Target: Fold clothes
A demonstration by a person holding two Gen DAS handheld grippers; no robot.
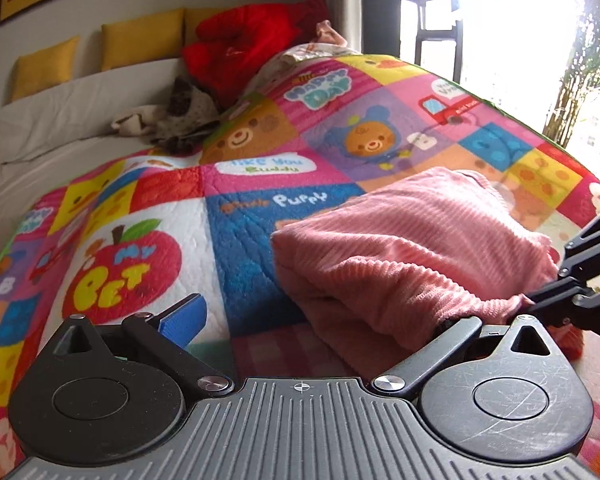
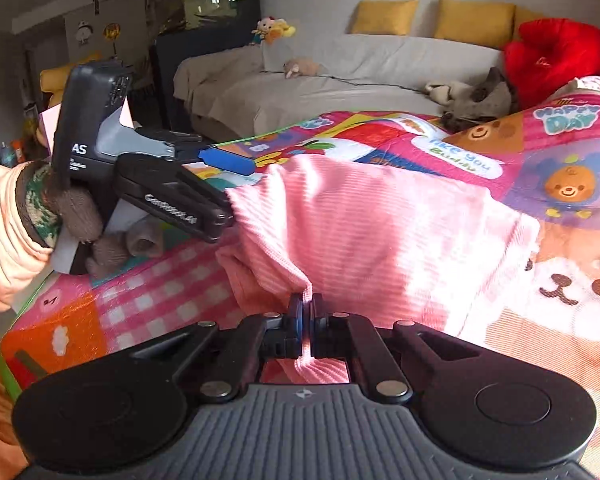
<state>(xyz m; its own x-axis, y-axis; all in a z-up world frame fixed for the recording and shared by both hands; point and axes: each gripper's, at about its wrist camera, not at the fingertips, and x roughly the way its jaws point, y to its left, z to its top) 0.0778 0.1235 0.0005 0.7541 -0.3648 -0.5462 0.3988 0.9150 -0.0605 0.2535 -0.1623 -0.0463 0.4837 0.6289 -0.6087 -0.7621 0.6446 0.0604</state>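
A pink ribbed garment (image 1: 412, 248) lies folded into a thick bundle on the colourful patchwork play mat (image 1: 140, 216). My left gripper (image 1: 312, 320) is open; its blue-padded left finger (image 1: 182, 316) is bare and its right finger is under the garment's near edge. My right gripper (image 2: 306, 312) is shut on the near edge of the pink garment (image 2: 360, 224), and it shows at the right of the left wrist view (image 1: 540, 300). The left gripper (image 2: 228, 184) appears open at the garment's left corner in the right wrist view.
A grey sofa (image 2: 300, 84) with yellow cushions (image 2: 384, 16) stands beyond the mat. A red jacket (image 1: 244, 44) and a grey-beige cloth heap (image 1: 172, 120) lie on it. A bright window (image 1: 520, 40) is at the right. A dark aquarium cabinet (image 2: 204, 40) stands at far left.
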